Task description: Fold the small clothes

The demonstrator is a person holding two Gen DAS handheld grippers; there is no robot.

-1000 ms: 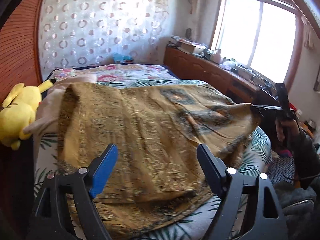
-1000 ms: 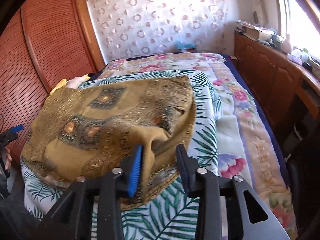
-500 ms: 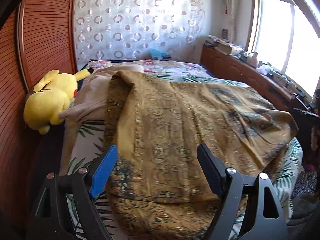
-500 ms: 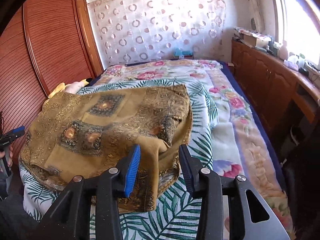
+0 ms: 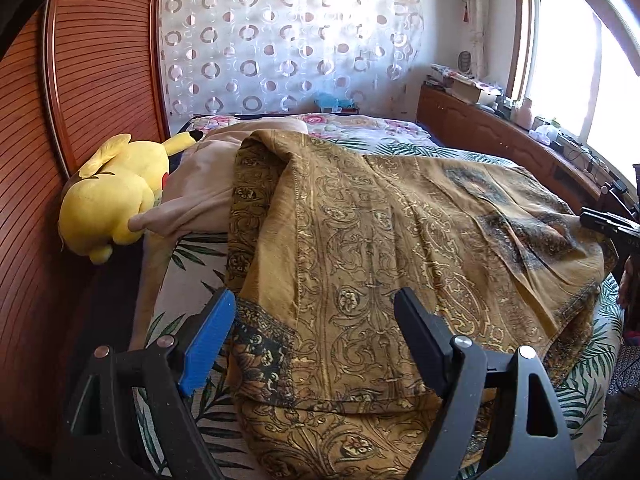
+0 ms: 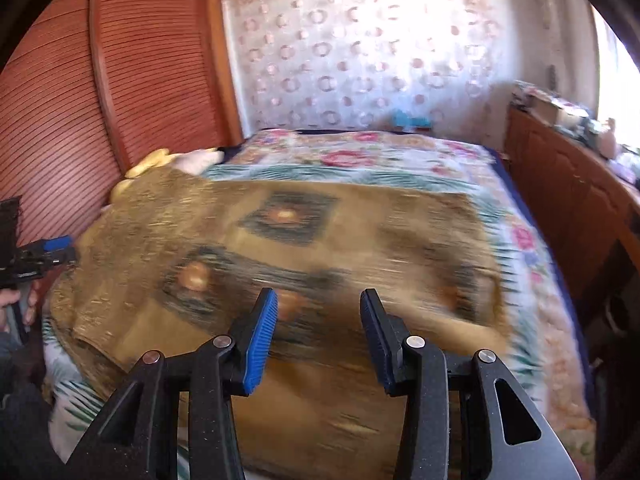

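Observation:
A mustard-gold patterned cloth (image 5: 400,248) lies folded over itself on the bed, with a layered edge near me. My left gripper (image 5: 316,328) is open and empty, just above the cloth's near left edge. In the right wrist view the same cloth (image 6: 280,248) looks blurred and spreads across the bed. My right gripper (image 6: 318,320) is open and empty above its near edge. The right gripper also shows at the far right of the left wrist view (image 5: 612,228); the left gripper shows at the left edge of the right wrist view (image 6: 40,256).
A yellow plush toy (image 5: 116,192) and a beige blanket (image 5: 200,184) lie at the bed's left side by the red-brown wardrobe (image 5: 80,80). A leaf-print sheet (image 5: 188,264) covers the bed. A wooden sideboard (image 6: 572,208) with clutter runs along the right under the window.
My right gripper has let go of the cloth fold, opened wider and is moving, with blur. My left gripper has swung left along the cloth's near edge and stays open.

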